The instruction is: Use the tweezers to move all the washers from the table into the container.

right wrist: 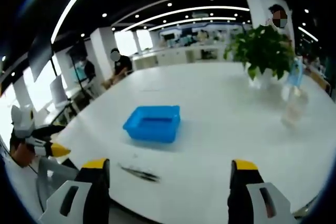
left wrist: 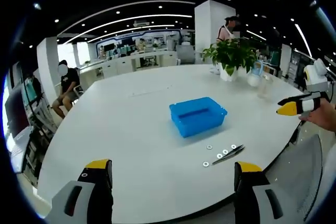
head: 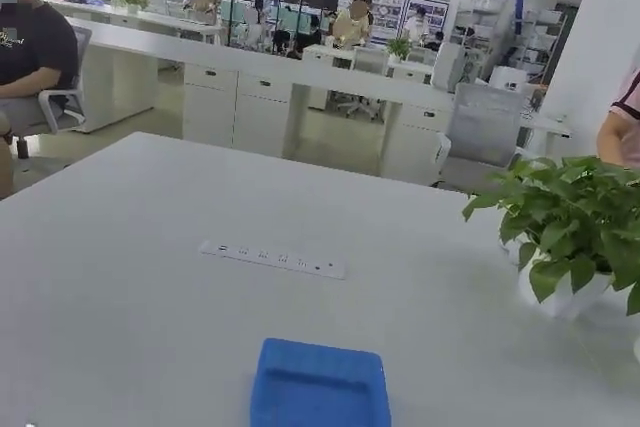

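Head view: a white desk (head: 130,327) stretches ahead. The blue container (head: 320,385) sits at the bottom edge, with a power strip (head: 272,259) beyond it and a potted plant (head: 575,222) to the right.

Left gripper view: my left gripper (left wrist: 172,165) hangs off the desk's near edge, its jaws wide apart and holding nothing. The container stands mid-desk. Just in front of it a few small washers (left wrist: 219,156) lie loose, with the tweezers (left wrist: 229,153) flat right beside them.

Right gripper view: my right gripper (right wrist: 168,164) is likewise spread and empty. The tweezers lie ahead, near the desk edge, with the container past them. The washers are too blurred to make out here.

I judge the task is at its first step, with the tweezers not yet picked up. Next, one gripper needs to reach in and close on their handle end.
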